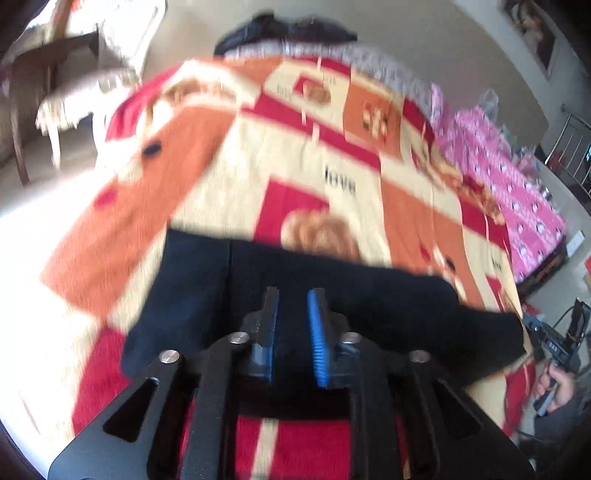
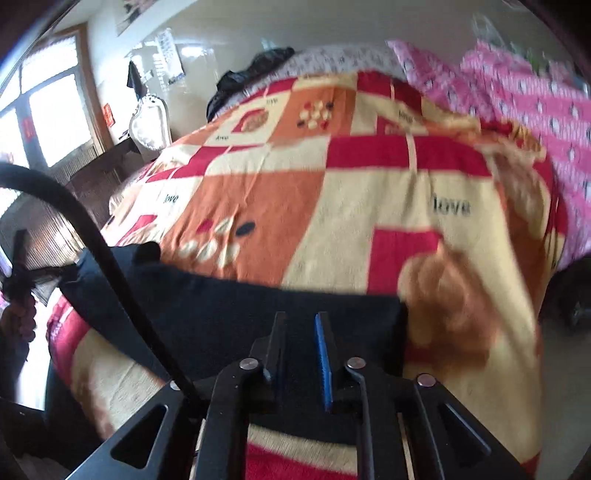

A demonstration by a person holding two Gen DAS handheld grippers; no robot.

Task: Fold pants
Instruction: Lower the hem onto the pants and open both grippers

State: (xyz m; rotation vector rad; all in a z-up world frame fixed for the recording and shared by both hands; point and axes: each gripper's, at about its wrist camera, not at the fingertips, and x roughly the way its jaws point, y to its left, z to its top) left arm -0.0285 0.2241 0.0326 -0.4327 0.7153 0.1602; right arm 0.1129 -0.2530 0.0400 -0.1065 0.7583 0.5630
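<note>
Bed blanket (image 1: 229,166), patterned red, orange and cream: bears the dark pants (image 1: 332,295), folded flat at its near edge. Pants: I judge them soft, limp and light; best pinched at an outer edge or corner. My left tongs (image 1: 292,295) and right tongs (image 2: 301,317): each narrowly parted above the cloth, gripping nothing.

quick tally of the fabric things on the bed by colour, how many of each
dark navy pants: 1
red, orange and cream patchwork blanket: 1
pink patterned cloth: 1
black garment heap at the far end: 1
total: 4
</note>
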